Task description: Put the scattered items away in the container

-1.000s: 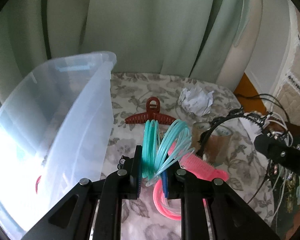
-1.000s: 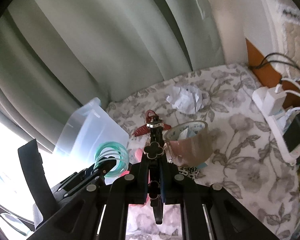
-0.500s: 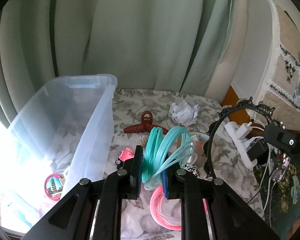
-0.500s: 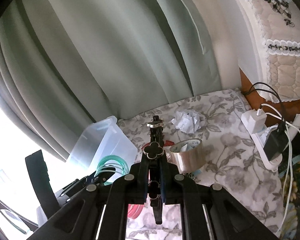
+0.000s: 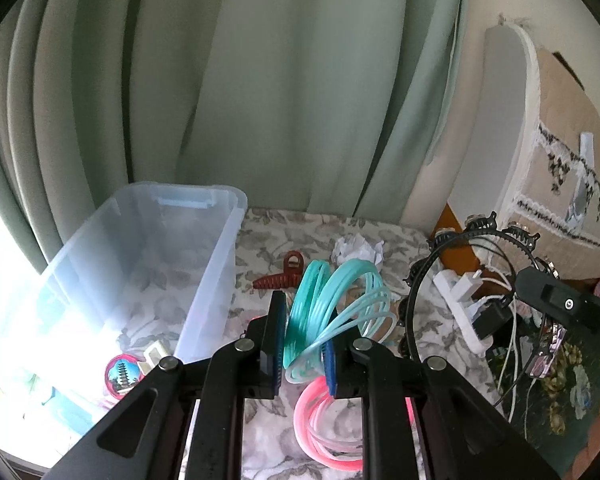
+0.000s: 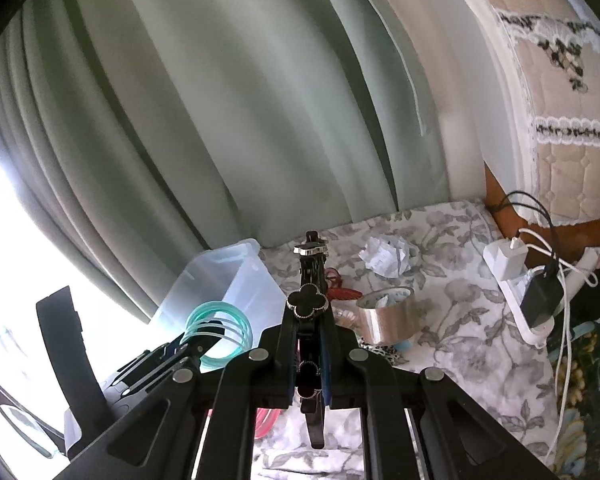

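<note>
My left gripper (image 5: 302, 342) is shut on a bunch of teal bangles (image 5: 332, 304), held up to the right of the clear plastic bin (image 5: 216, 272). My right gripper (image 6: 308, 350) is shut on a black clover headband (image 6: 309, 300), raised above the floral cloth; the headband also shows in the left wrist view (image 5: 416, 292). The teal bangles appear in the right wrist view (image 6: 220, 334) beside the bin (image 6: 236, 276). Pink bangles (image 5: 324, 428), a brown claw clip (image 5: 280, 276), crumpled paper (image 5: 358, 250) and a tape roll (image 6: 384, 316) lie on the cloth.
A pink round item (image 5: 122, 374) lies in the bin. A white power strip with chargers and cables (image 6: 528, 292) sits at the right. Green curtains (image 5: 260, 100) hang behind. A mattress (image 6: 560, 100) stands at the far right.
Both grippers have risen and pulled back with their loads; the bin and cloth now look smaller and lower, and the bin's inside has come into view.
</note>
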Motion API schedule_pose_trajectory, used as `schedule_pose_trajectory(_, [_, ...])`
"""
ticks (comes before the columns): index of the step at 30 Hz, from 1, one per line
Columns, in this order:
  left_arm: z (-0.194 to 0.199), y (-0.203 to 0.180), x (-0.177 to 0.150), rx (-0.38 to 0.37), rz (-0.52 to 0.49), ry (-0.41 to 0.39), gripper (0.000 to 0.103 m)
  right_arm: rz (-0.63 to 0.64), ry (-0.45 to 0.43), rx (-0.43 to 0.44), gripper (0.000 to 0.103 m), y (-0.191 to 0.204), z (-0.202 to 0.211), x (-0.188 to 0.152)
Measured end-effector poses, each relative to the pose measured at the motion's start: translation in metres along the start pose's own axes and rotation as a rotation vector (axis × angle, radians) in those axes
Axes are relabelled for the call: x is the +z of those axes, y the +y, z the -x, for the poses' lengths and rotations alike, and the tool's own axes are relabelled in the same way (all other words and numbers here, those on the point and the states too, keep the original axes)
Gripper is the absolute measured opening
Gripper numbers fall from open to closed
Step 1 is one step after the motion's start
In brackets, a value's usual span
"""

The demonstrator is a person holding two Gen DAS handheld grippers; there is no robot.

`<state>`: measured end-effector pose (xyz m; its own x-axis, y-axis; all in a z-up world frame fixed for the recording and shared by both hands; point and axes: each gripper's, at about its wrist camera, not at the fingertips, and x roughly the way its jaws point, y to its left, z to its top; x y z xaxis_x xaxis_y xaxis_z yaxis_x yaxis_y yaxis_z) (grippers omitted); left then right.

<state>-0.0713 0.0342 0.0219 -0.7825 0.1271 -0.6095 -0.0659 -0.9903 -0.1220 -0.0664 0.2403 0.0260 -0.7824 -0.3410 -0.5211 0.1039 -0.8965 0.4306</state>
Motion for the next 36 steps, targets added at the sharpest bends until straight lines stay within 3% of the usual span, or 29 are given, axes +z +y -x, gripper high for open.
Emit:
schedule_pose_trajectory(16, [0.05, 0.032, 0.011, 0.017, 0.054, -0.103, 0.016, 0.098, -0.047, 0.025, 0.01, 0.06, 0.026, 0.005])
schedule_pose_trajectory(36, [0.071, 0.114, 0.01, 0.102, 0.167, -0.138, 0.016, 0.234, -0.001, 0.104, 0.01, 0.148, -0.011, -0.001])
